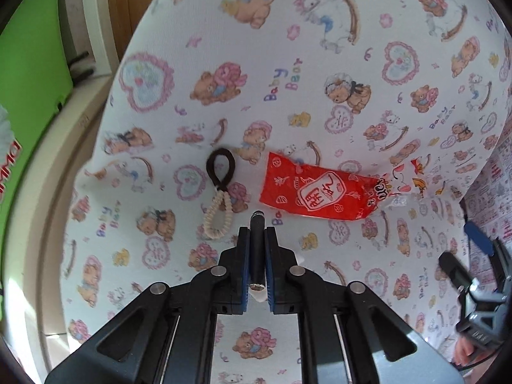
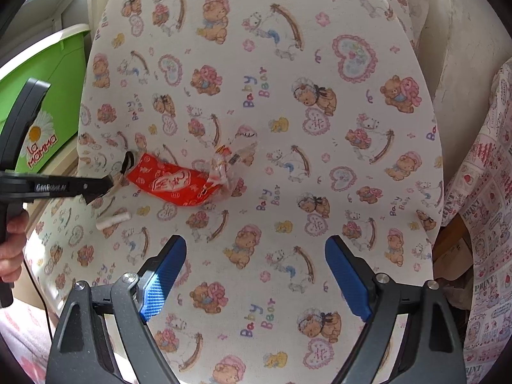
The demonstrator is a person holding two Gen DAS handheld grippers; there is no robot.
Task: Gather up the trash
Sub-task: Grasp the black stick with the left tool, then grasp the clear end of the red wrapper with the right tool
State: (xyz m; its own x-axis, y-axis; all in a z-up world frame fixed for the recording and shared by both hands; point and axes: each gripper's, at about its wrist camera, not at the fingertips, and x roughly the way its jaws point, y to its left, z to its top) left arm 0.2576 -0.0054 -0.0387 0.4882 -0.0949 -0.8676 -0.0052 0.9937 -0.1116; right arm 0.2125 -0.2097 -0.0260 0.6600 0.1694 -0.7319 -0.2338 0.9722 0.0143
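Left gripper [image 1: 257, 240]: I had its jaws together, clamped on a slim dark pen-like stick [image 1: 257, 249] that ran lengthwise between the pads, its tip poking out ahead of them.

Right gripper [image 2: 256, 275]: its blue pads stood wide apart with nothing between them, hovering over bare cloth near the seat's front.

Red wrapper [image 1: 315, 192]: it lay flat on the bear-print seat cover [image 1: 320, 112], just ahead and to the right of my left gripper's tip, with a crumpled clear plastic end [image 2: 230, 163] trailing from it.

Wrapper handling: I judged it very light, thin and limp, probably slick film, likely to slide on the cloth or fold instead of lifting.

Where to hold: I reckoned the bunched clear end or the raised near edge offered the best bite, since the flat middle gave the pads nothing to close on.

White roll [image 2: 114, 220]: a small pale cylinder lay on the cloth near the left gripper; I took it for light trash, apt to roll if nudged.

Hair tie [image 1: 219, 188]: a dark loop joined to a cream braided loop lay left of the wrapper, soft and floppy; I doubted it was trash.

Green bin [image 2: 48, 102]: it stood beside the seat on my left, possibly the drop place.
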